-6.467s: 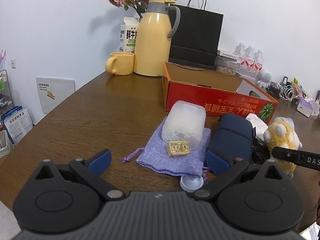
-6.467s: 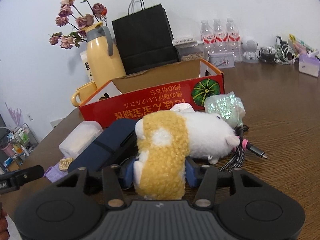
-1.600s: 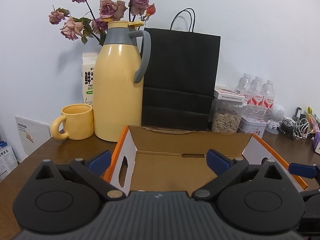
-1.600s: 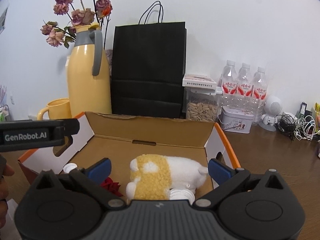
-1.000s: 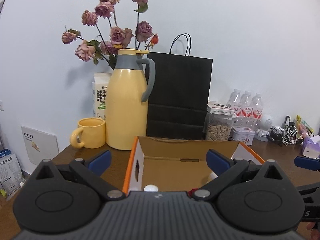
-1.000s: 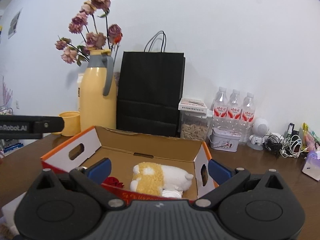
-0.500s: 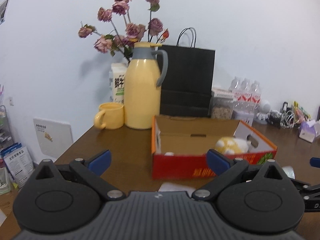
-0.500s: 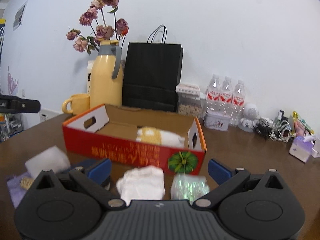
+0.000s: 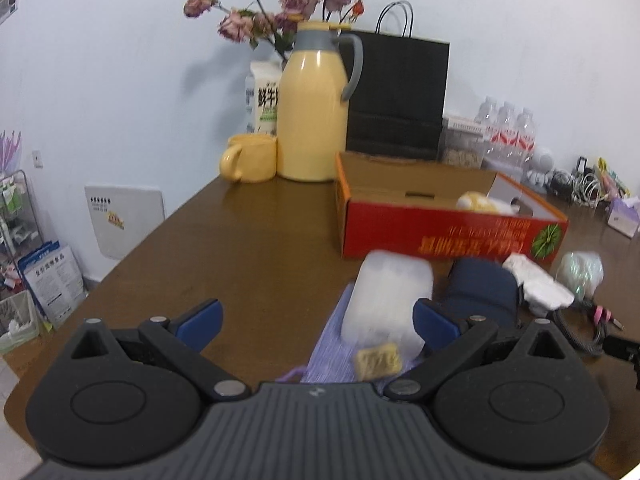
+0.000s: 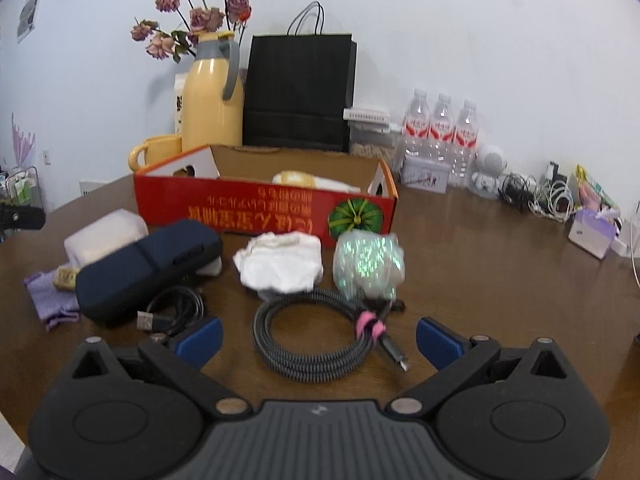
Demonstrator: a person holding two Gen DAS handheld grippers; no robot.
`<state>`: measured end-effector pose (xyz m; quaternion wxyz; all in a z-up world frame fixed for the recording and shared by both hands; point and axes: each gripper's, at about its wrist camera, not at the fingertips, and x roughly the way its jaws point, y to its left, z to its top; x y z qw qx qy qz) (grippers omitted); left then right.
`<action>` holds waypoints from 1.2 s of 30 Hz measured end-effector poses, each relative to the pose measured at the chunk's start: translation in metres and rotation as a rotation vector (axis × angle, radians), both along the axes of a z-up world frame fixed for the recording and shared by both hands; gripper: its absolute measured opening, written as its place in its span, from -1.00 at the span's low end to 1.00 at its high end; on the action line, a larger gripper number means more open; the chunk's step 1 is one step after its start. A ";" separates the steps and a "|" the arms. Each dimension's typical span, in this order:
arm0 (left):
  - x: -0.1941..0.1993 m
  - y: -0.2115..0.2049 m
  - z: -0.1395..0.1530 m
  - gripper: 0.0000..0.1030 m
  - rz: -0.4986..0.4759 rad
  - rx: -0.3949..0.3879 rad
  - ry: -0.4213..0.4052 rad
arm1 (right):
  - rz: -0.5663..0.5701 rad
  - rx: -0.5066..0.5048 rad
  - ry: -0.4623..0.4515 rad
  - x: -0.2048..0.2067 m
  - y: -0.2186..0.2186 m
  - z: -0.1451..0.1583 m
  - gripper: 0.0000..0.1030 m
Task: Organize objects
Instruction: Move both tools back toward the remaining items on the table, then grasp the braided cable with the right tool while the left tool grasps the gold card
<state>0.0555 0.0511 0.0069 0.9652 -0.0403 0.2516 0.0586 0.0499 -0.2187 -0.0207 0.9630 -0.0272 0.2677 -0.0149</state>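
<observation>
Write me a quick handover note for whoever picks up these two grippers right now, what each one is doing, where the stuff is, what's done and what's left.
Left gripper: open, empty, facing the frosted plastic case that lies on the purple pouch.
Right gripper: open, empty, over the coiled braided cable.
Done: the plush toy lies in the red cardboard box.
Left, all on the table in front of the box: plastic case, purple pouch, small yellow packet, navy zip case, black USB cable, crumpled white bag, shiny green bundle, braided cable.
</observation>
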 end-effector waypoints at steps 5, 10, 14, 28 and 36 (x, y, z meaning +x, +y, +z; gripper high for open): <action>-0.002 0.004 -0.002 1.00 0.016 -0.003 0.010 | 0.006 -0.001 0.017 0.008 0.000 0.000 1.00; -0.004 0.006 -0.003 1.00 0.019 -0.002 0.012 | 0.033 -0.026 0.068 0.026 0.003 -0.005 1.00; -0.004 0.007 -0.003 1.00 0.025 -0.003 0.016 | 0.046 -0.020 0.118 0.046 -0.001 -0.007 1.00; -0.004 0.005 -0.006 1.00 0.025 -0.002 0.032 | 0.022 0.078 0.172 0.074 -0.013 -0.027 1.00; -0.005 0.003 -0.007 1.00 0.019 -0.002 0.030 | 0.031 0.097 0.115 0.060 -0.012 -0.023 0.77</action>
